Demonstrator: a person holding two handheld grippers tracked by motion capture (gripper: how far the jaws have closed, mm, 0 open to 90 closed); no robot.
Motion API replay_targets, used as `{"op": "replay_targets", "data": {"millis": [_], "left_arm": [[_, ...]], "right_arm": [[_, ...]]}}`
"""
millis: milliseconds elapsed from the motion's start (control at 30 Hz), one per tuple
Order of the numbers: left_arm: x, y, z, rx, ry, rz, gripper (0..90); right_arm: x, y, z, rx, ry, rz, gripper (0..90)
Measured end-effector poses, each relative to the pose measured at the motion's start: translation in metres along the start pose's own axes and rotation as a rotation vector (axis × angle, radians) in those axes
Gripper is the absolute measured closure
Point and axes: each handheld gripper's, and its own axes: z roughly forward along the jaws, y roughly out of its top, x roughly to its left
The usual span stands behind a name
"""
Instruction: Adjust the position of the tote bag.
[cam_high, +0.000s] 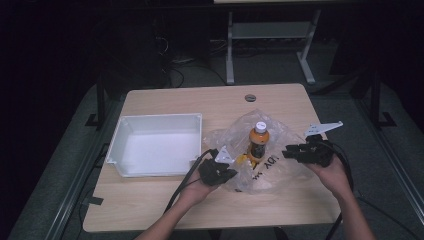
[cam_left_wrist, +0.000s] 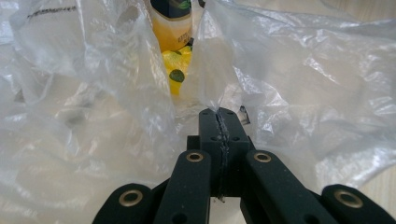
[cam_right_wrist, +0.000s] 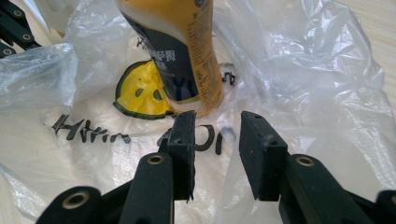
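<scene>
At the left of the high view sits a white tray (cam_high: 129, 137) on the wooden table (cam_high: 165, 205). Just right of it, the left gripper (cam_high: 229, 172) is clamped on an edge of the clear plastic bag (cam_high: 280, 131). At centre an orange bottle (cam_high: 258, 140) stands upright on the bag's yellow lemon print (cam_right_wrist: 140, 95); the black lettering is unreadable. The right gripper (cam_high: 289, 151), jaws apart, holds nothing.
</scene>
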Motion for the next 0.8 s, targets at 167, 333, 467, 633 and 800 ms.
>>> {"op": "replay_targets", "data": {"millis": [167,333,467,633,800], "left_arm": [[-0.002,-0.007,-0.005,-0.015,0.001,-0.004,90.0],[-0.004,-0.015,-0.011,-0.022,-0.002,0.006,90.0],[-0.005,-0.023,-0.016,-0.031,-0.006,-0.003,90.0],[-0.004,-0.029,-0.018,-0.028,-0.019,-0.012,90.0],[-0.003,-0.026,-0.025,-0.053,-0.043,-0.018,86.9]], "right_arm": [[0.002,-0.002,0.001,-0.002,0.002,-0.004,65.2],[0.003,-0.006,0.002,0.0,0.003,-0.001,65.2],[0.004,-0.009,0.002,-0.001,0.003,-0.002,65.2],[0.004,-0.012,0.004,-0.004,0.005,0.004,65.2],[0.004,-0.011,0.001,-0.016,-0.001,0.009,65.0]]}}
